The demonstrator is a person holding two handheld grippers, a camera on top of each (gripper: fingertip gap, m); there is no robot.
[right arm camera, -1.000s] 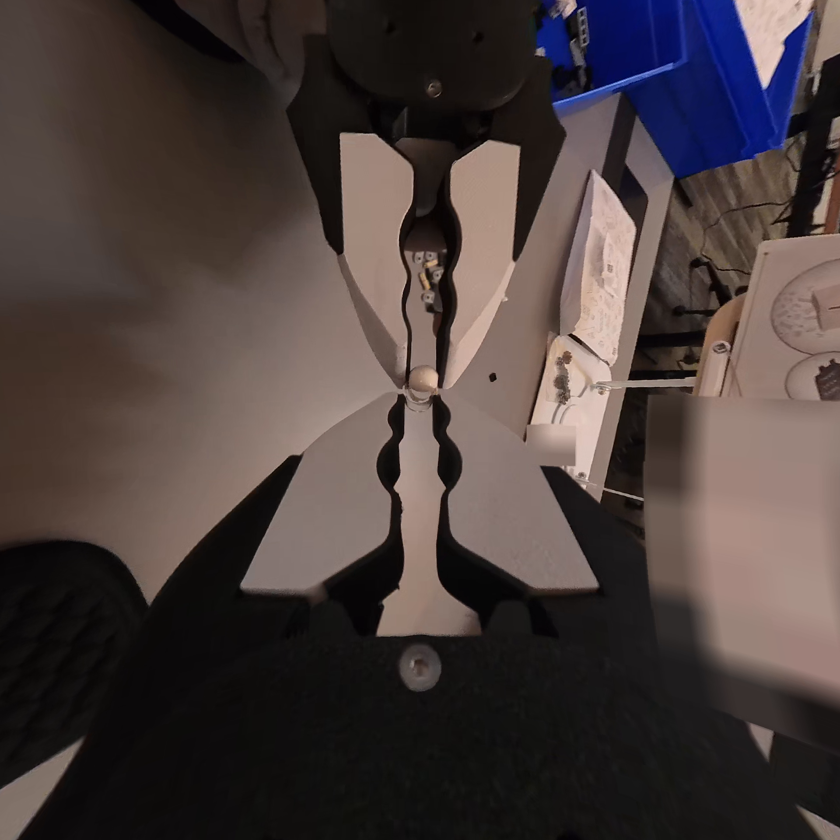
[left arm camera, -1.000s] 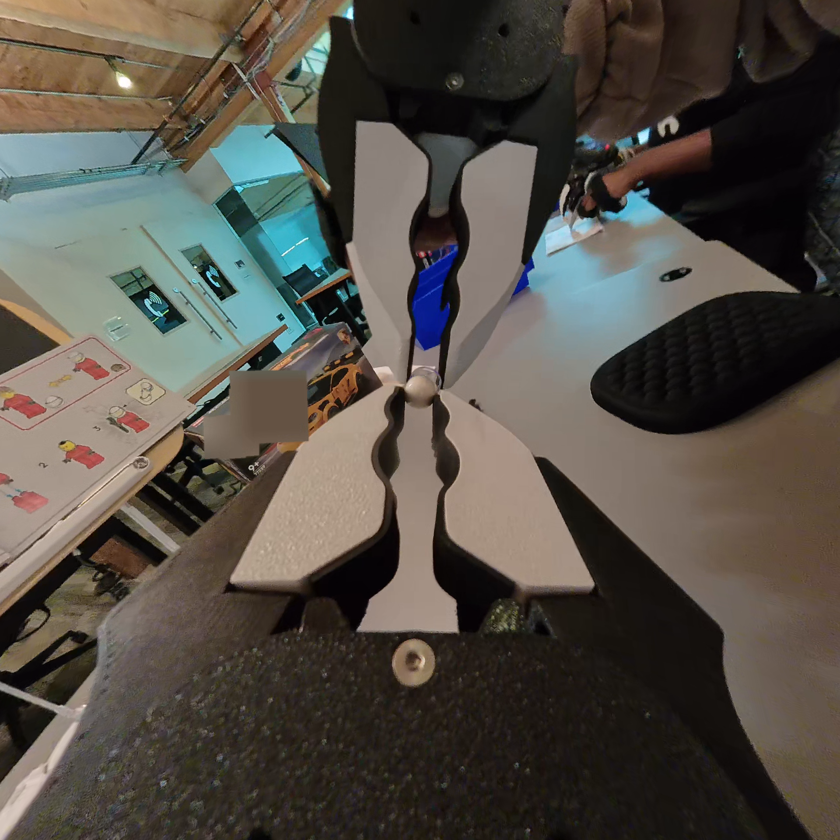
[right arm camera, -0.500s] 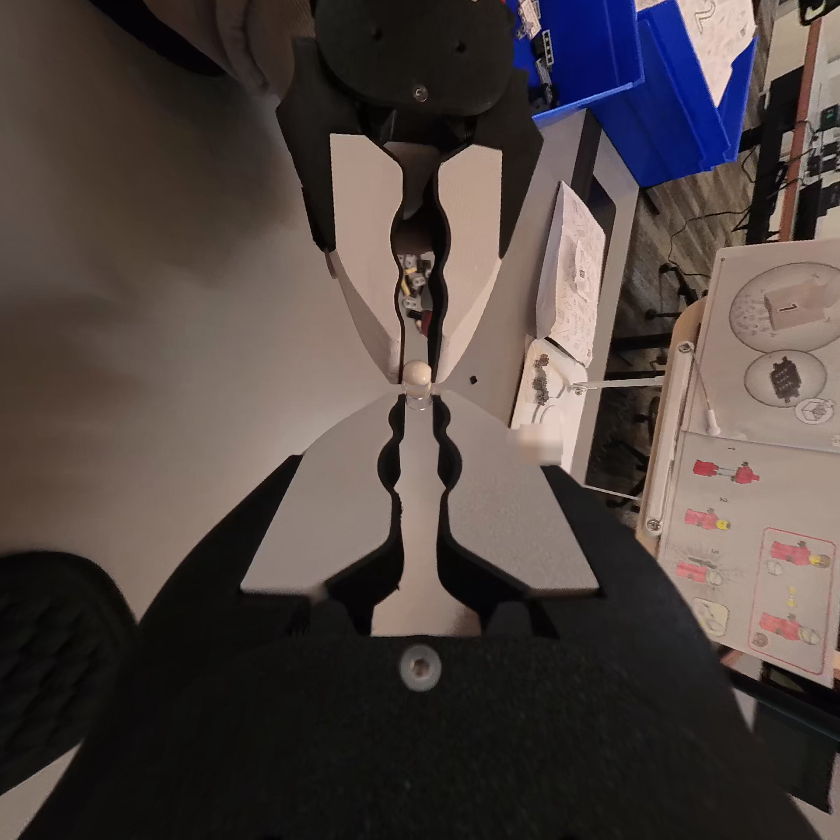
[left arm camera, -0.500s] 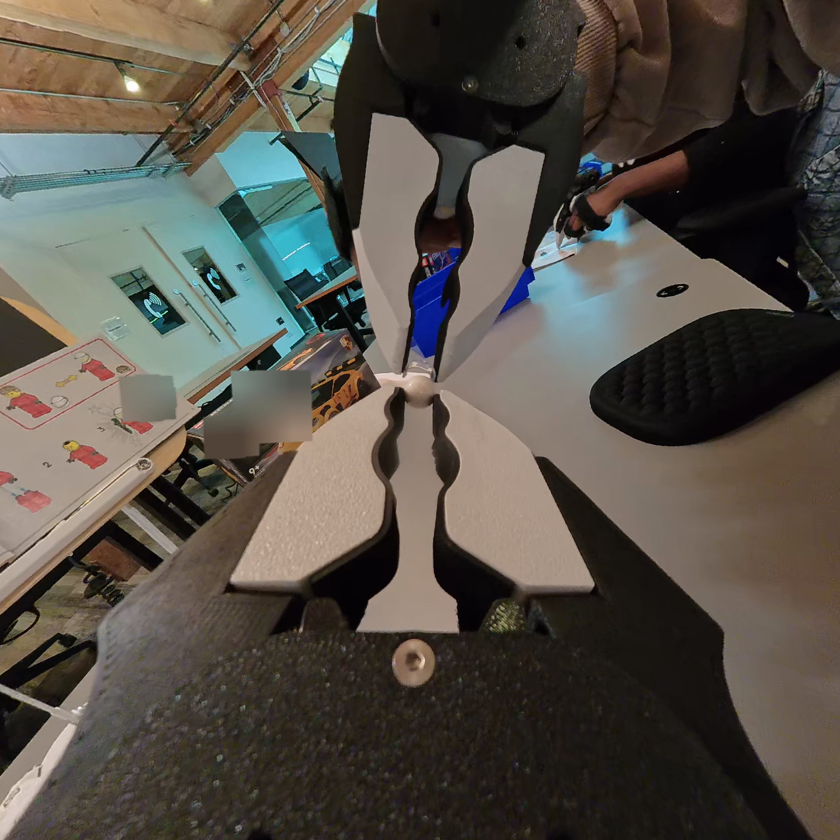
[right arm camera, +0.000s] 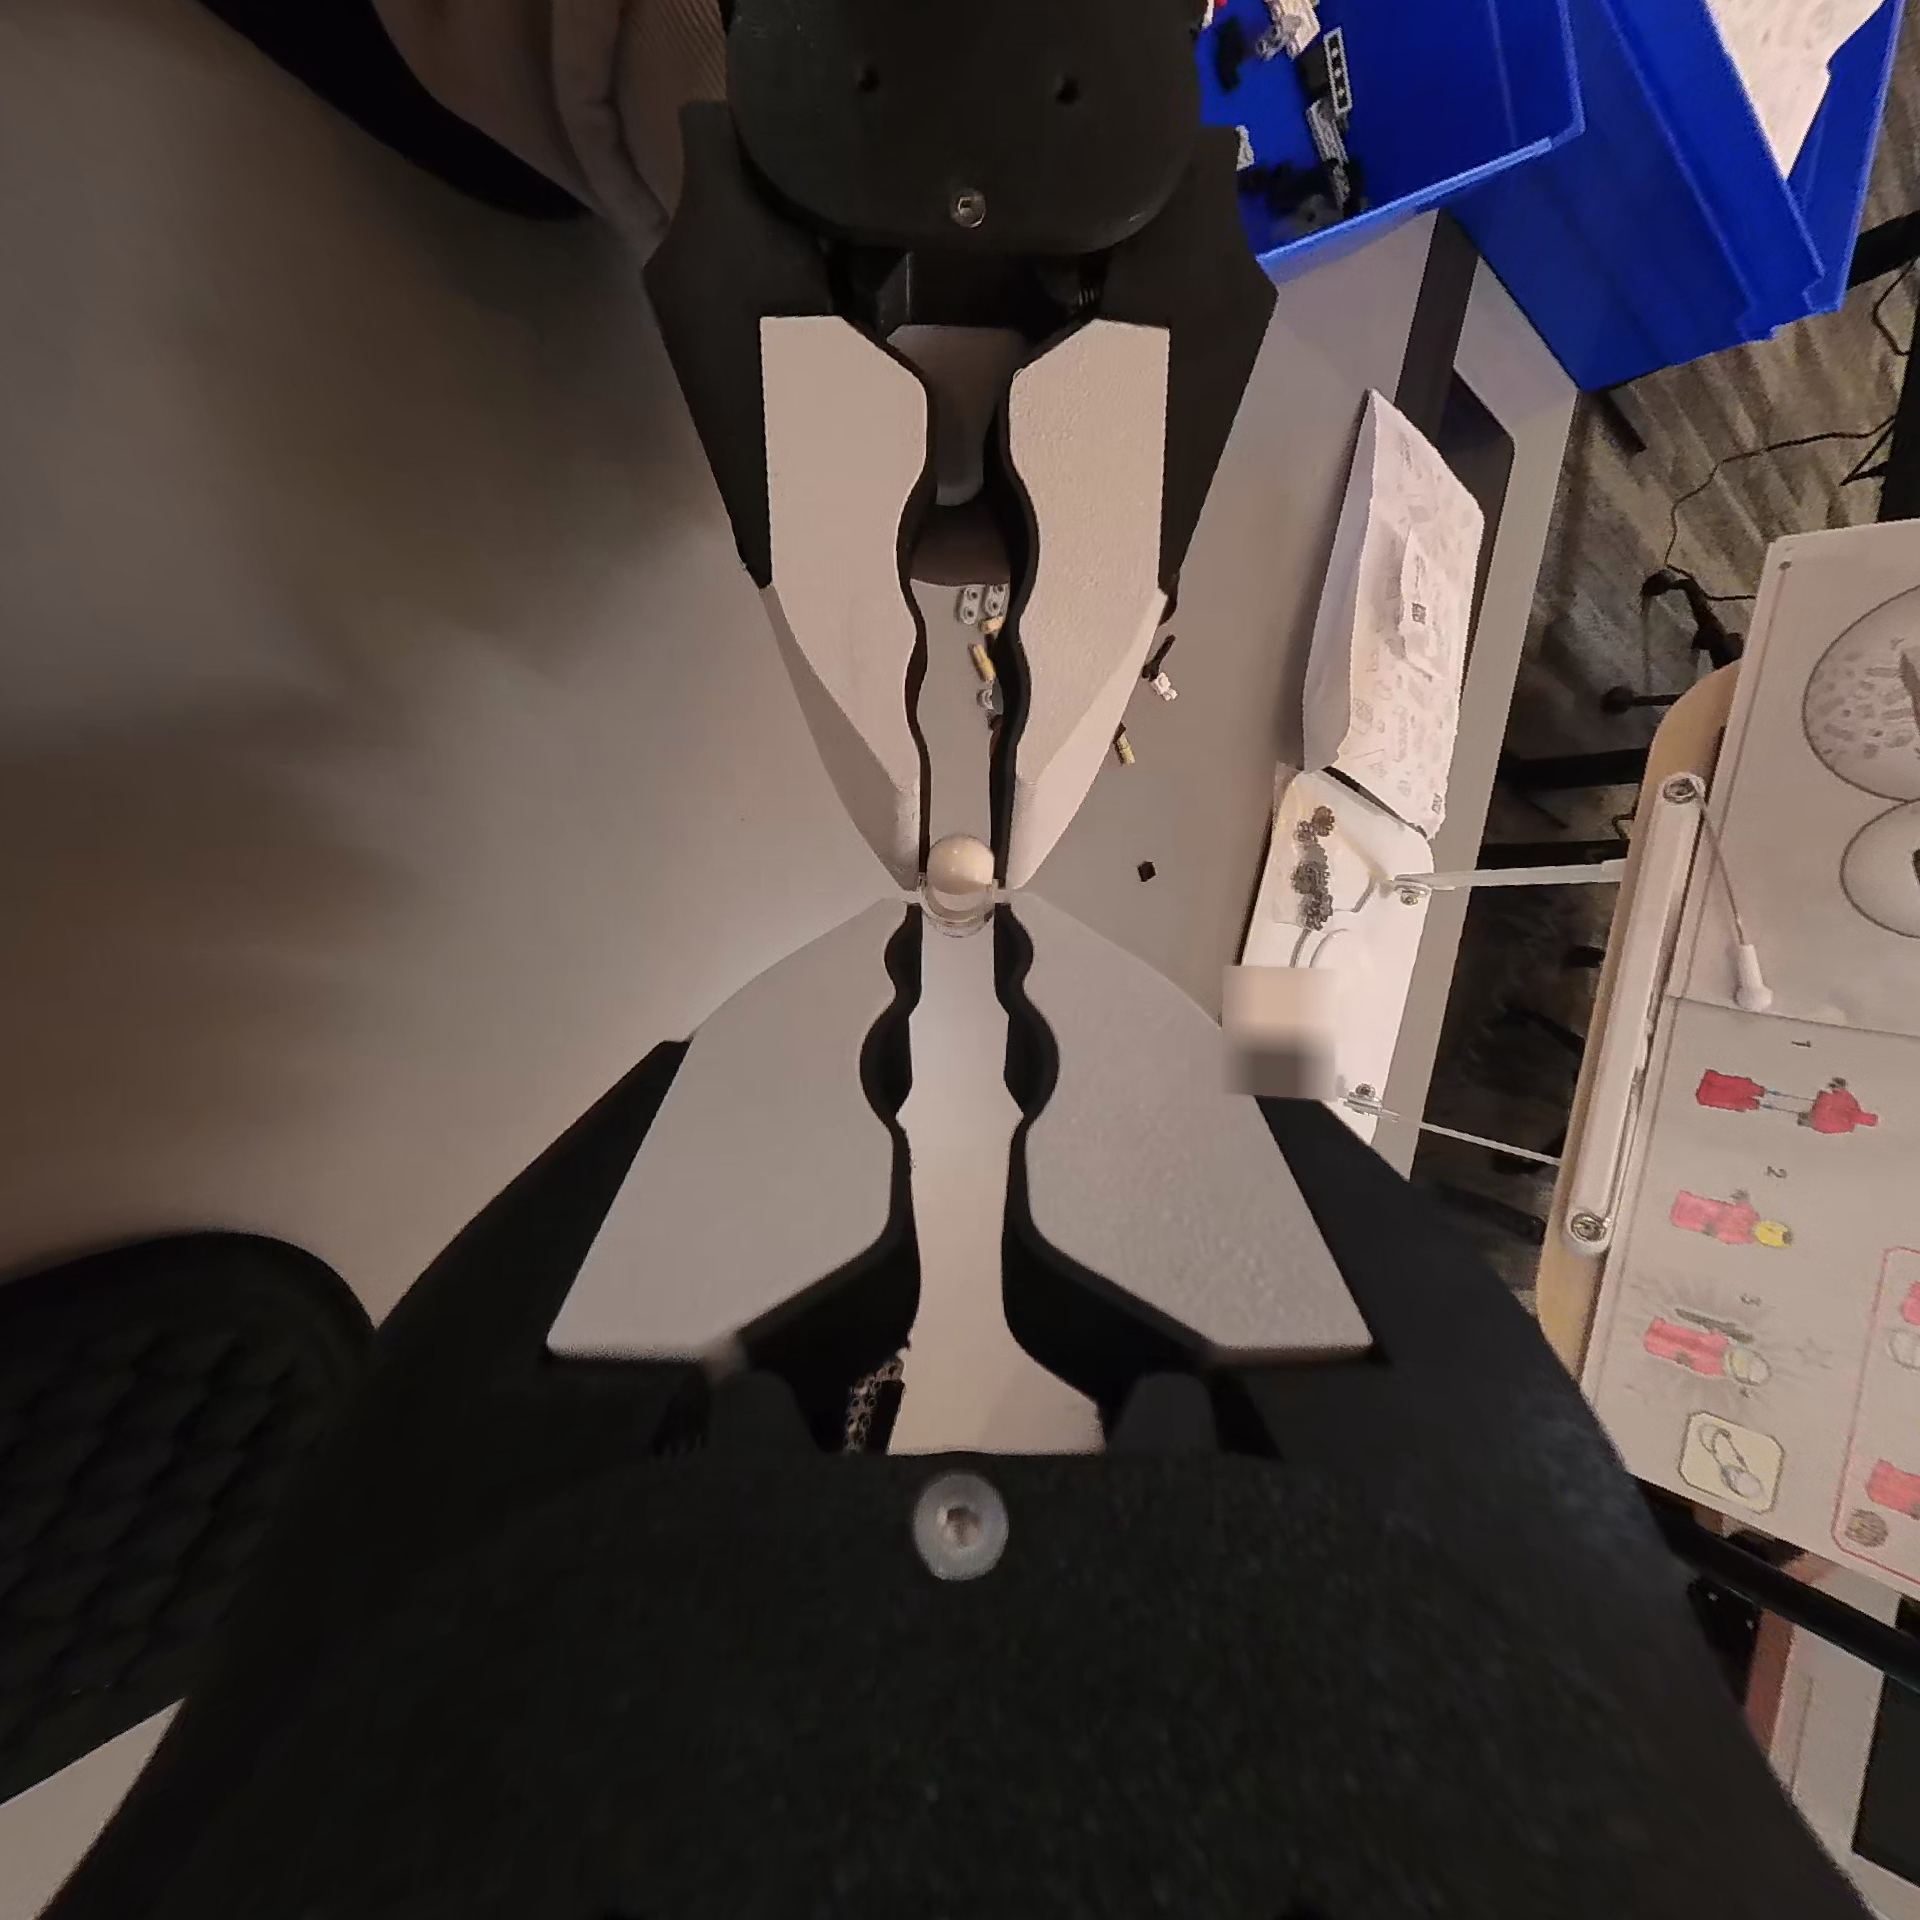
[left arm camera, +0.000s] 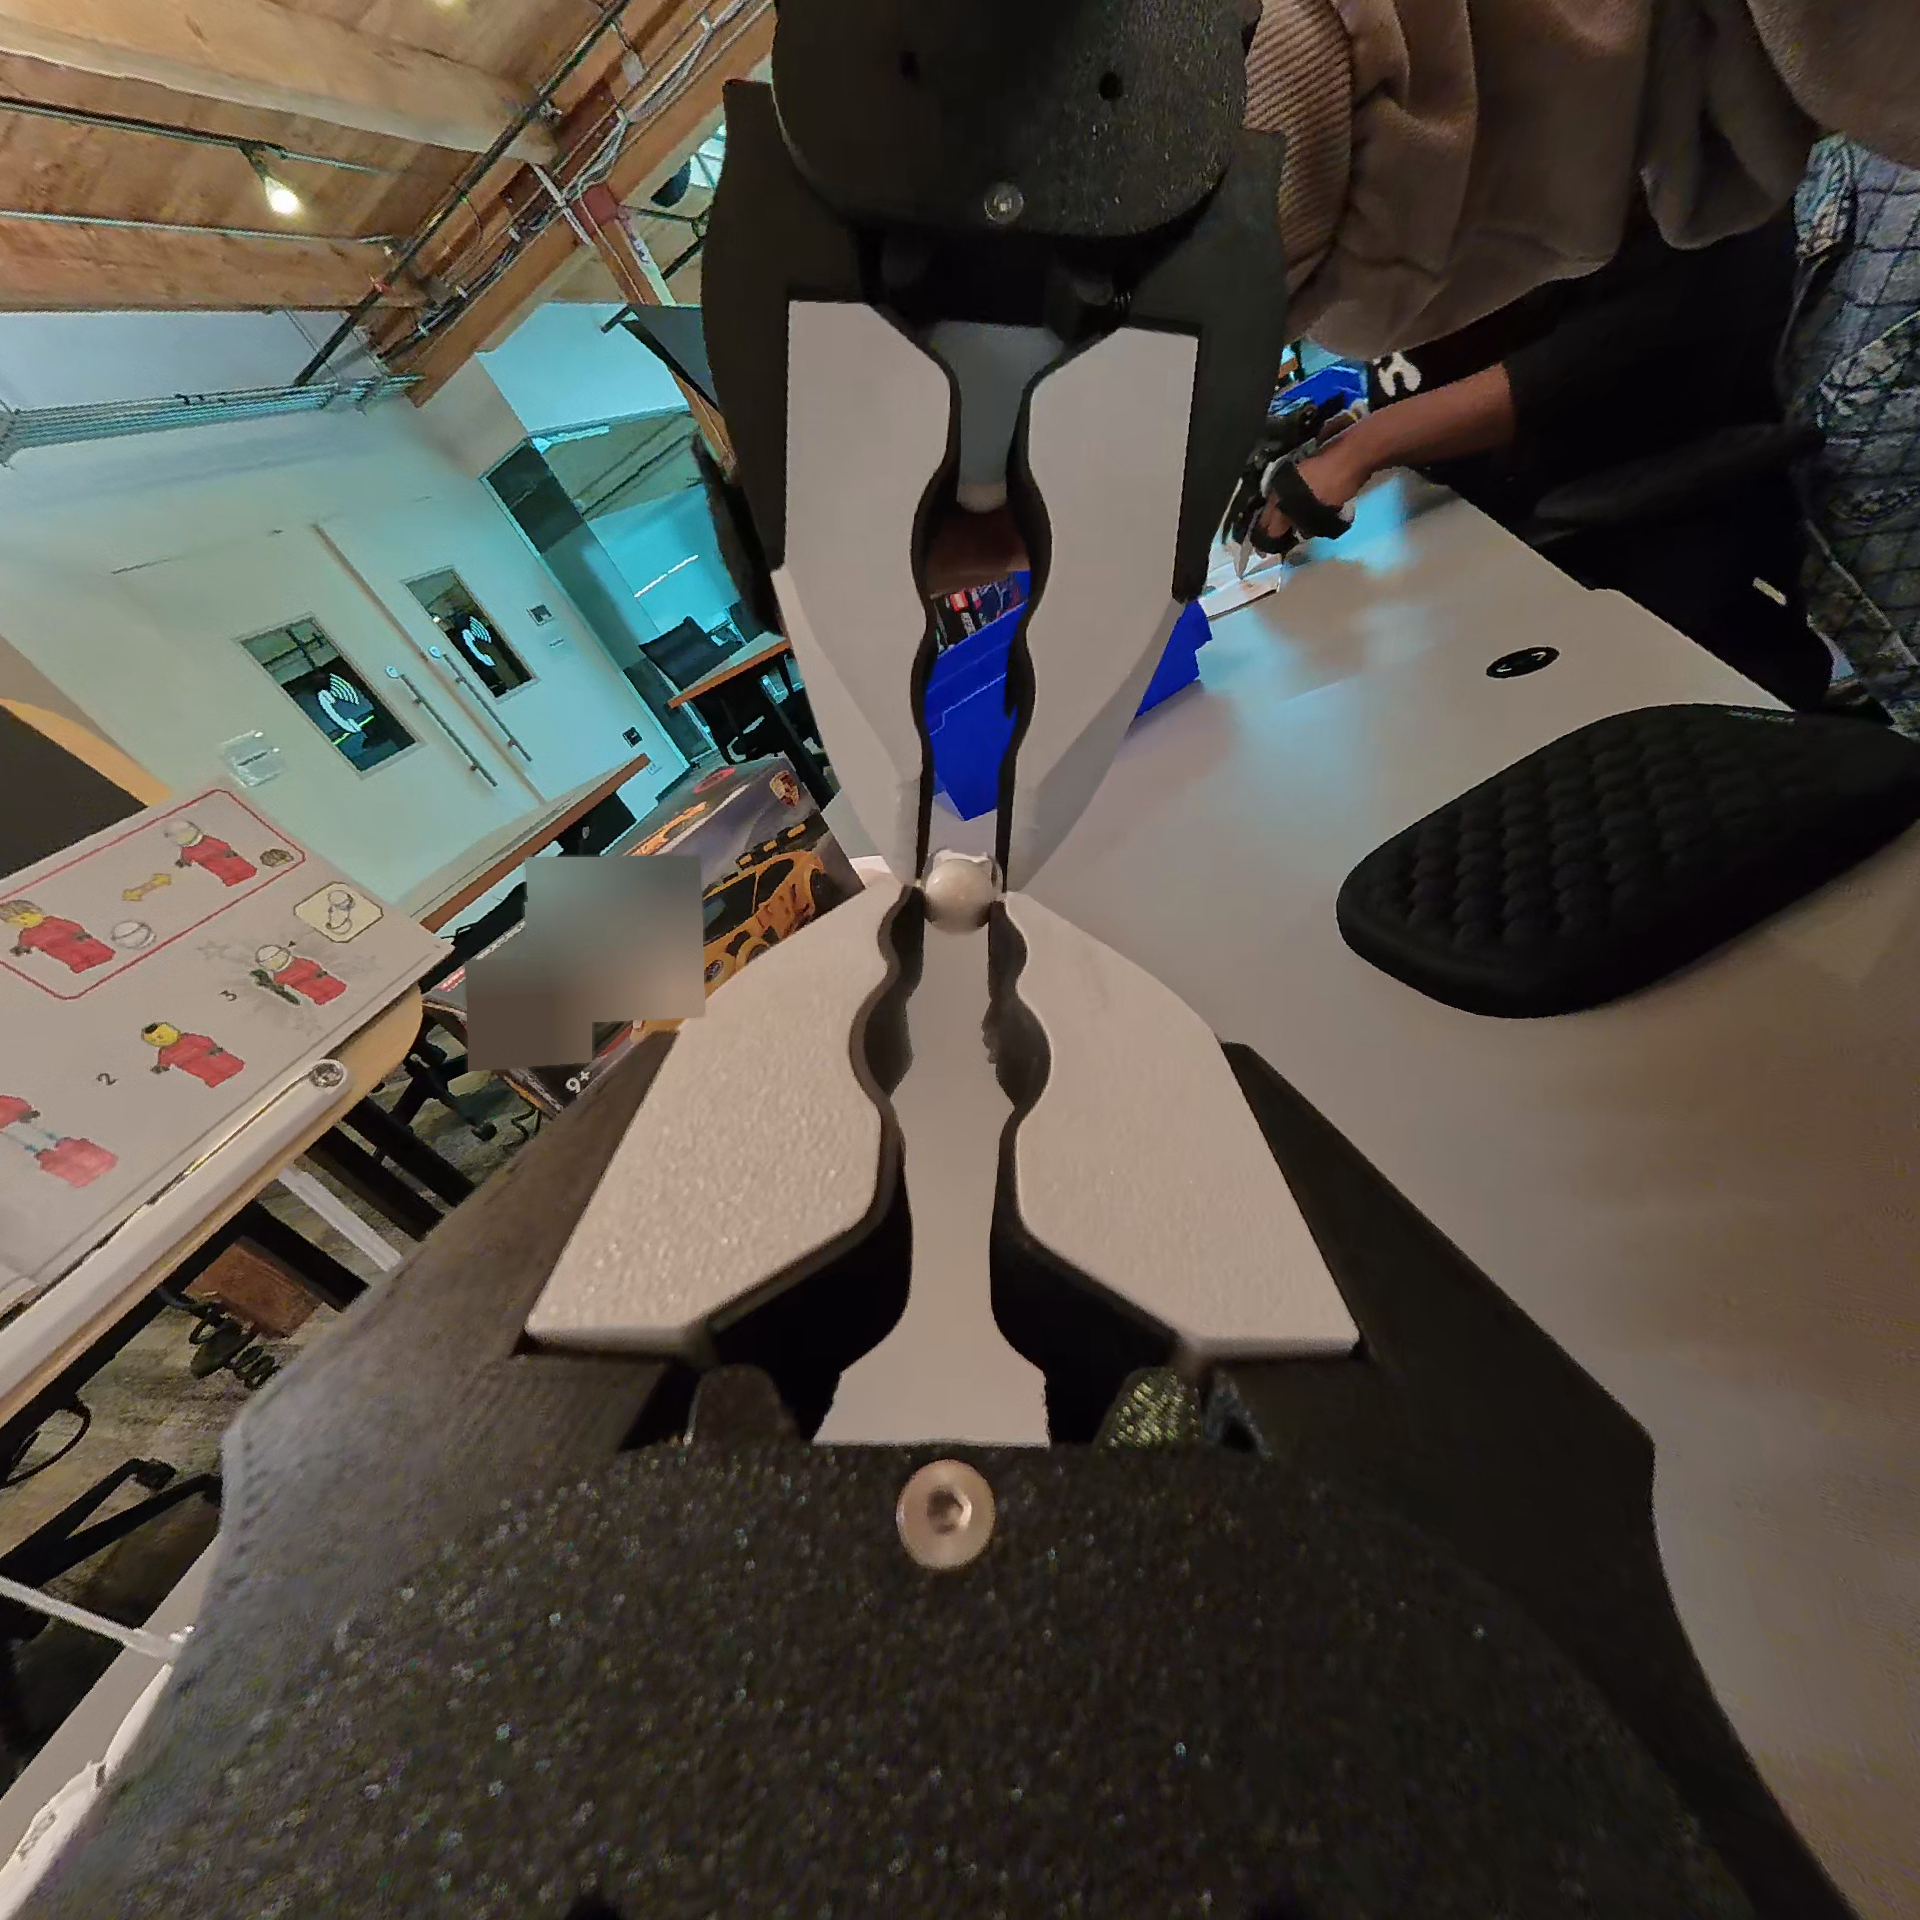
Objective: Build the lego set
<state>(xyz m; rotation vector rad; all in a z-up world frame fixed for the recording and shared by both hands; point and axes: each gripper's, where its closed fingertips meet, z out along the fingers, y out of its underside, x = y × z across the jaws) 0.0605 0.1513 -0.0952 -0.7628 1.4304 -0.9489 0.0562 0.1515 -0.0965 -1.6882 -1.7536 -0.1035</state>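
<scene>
Between the two meeting tips sits a small white ball piece [right arm camera: 958, 864] over a clear part, above the table [left arm camera: 1558, 1195]. Left gripper [left arm camera: 958, 902] and right gripper [right arm camera: 956, 920] each pinch one half. Judged step: joining them; next, press straight together.

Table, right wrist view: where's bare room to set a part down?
Free: the wide bare tabletop on the picture's left, between the black pad and the sleeve. Crowded: loose pieces beyond the left gripper, paper bags along the table edge, blue bins past it. It and the right gripper are shut on the small white piece.
</scene>
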